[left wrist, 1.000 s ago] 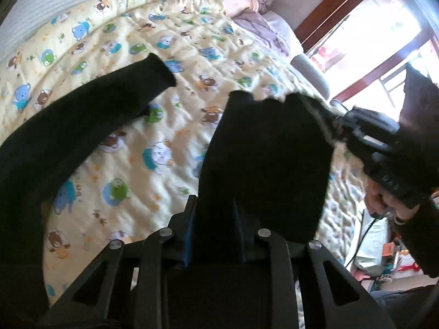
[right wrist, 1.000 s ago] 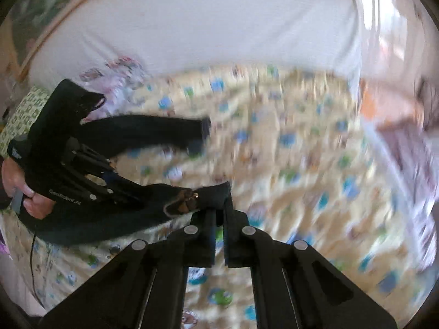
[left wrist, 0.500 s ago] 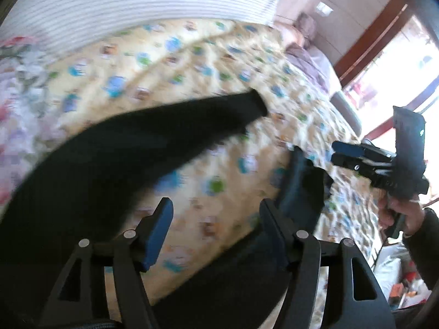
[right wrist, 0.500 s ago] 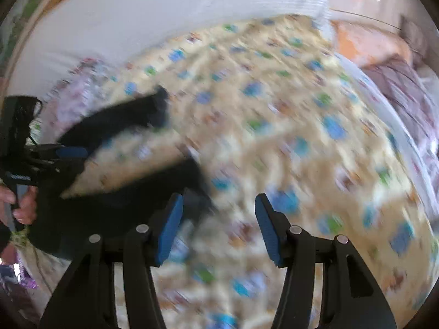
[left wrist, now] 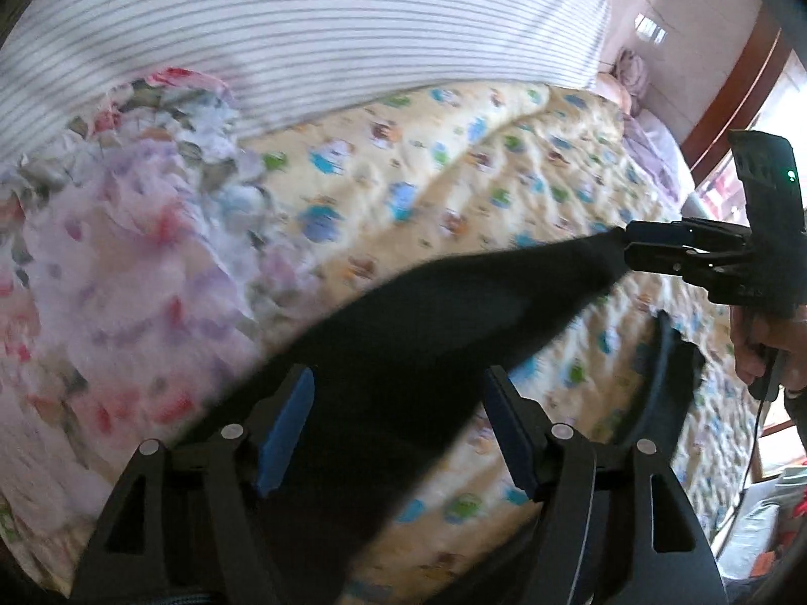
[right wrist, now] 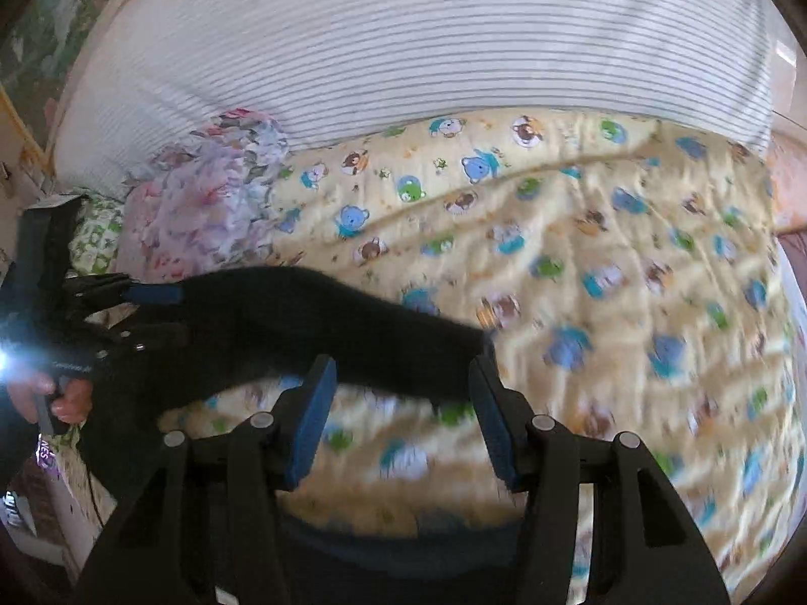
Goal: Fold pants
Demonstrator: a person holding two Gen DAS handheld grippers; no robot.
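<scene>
The black pants (left wrist: 418,333) lie on a yellow quilt with cartoon animals (left wrist: 504,191). One leg stretches across both views; it also shows in the right wrist view (right wrist: 312,322). My left gripper (left wrist: 398,428) is open, jaws wide apart over the leg near its upper end. My right gripper (right wrist: 403,418) is open, its jaws on either side of the leg's cuff end. In the left wrist view the right gripper (left wrist: 691,257) sits at that leg's far tip. A second part of the pants (left wrist: 671,378) lies at the right.
A white striped bedcover (right wrist: 403,50) lies behind the quilt. A floral pillow (right wrist: 212,201) sits at the left of the bed. Another pillow and bedding (left wrist: 640,116) lie at the far end by a window with a wooden frame (left wrist: 731,85).
Both grippers were shut on the pants a second ago and have opened. Both have swung over to the other leg, which now lies between their jaws.
</scene>
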